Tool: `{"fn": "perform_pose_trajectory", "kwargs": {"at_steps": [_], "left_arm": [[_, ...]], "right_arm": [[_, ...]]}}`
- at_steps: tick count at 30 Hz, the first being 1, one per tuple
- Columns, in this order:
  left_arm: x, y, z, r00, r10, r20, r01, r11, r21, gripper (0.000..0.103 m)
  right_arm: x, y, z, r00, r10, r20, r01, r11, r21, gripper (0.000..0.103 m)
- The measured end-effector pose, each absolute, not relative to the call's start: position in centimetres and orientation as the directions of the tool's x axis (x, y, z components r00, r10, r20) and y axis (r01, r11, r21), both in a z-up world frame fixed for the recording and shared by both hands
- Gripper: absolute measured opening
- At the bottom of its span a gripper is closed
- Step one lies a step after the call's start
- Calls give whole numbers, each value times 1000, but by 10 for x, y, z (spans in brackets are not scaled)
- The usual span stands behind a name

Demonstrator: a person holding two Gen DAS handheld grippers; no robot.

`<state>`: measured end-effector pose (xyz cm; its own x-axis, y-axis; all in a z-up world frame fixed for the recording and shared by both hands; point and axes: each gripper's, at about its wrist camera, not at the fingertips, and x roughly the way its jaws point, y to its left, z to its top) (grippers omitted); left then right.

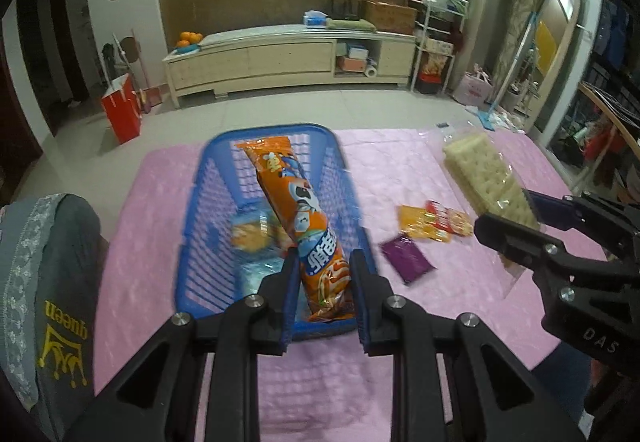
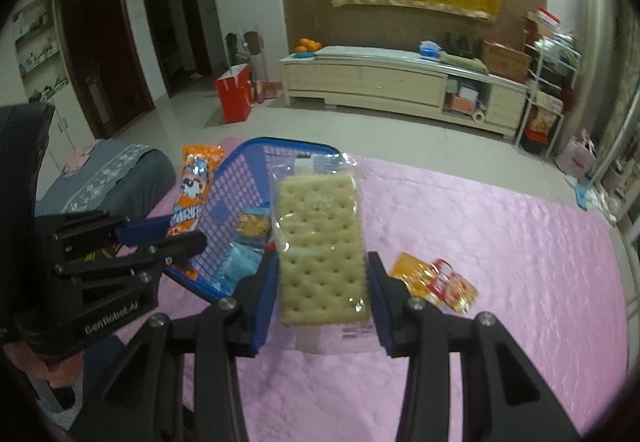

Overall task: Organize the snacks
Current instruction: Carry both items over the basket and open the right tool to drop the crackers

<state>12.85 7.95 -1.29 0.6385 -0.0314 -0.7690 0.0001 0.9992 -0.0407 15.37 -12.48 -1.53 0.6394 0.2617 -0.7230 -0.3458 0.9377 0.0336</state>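
My left gripper (image 1: 324,282) pinches the orange packet (image 1: 304,218) lengthwise over the basket (image 1: 192,226), nearer than my right gripper (image 2: 322,290) clamping crackers (image 2: 320,242).

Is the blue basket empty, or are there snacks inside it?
Not empty. The blue basket already holds a cookie packet and a light blue packet.

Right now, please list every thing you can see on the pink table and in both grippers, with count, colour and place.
blue plastic basket: one, blue, on the pink tablecloth.
long orange snack packet: one, orange, over the basket, in the left gripper.
clear pack of pale crackers: one, cream, in the right gripper.
small packets in basket: two or so, blurred.
flat purple sachet: one, on cloth.
yellow and red sachets: several, on cloth.
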Motion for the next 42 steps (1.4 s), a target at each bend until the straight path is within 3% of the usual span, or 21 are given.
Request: {"fn": "perform_pose_trajectory", "kwargs": {"at_steps": [13, 36, 37, 39, 40, 42], "left_arm": [[161, 148, -22, 636, 20, -772, -79, 996, -39, 22], [205, 178, -37, 631, 28, -775, -90, 995, -37, 22], [206, 180, -36, 632, 32, -775, -97, 995, -38, 22], [205, 185, -36, 632, 43, -774, -113, 993, -38, 22], [203, 185, -36, 630, 48, -775, -121, 992, -37, 22], [200, 188, -37, 625, 56, -779, -135, 990, -37, 22]], "right_arm": [[209, -66, -41, 540, 289, -790, -439, 898, 27, 47], [288, -18, -80, 464, 280, -840, -511, 859, 4, 47], [293, -13, -83, 459, 291, -840, -523, 852, 10, 49], [299, -2, -90, 481, 255, -839, -543, 838, -57, 75], [299, 2, -91, 503, 241, -830, -549, 831, -91, 99], [295, 3, -89, 543, 234, -806, -548, 827, -129, 103]]}}
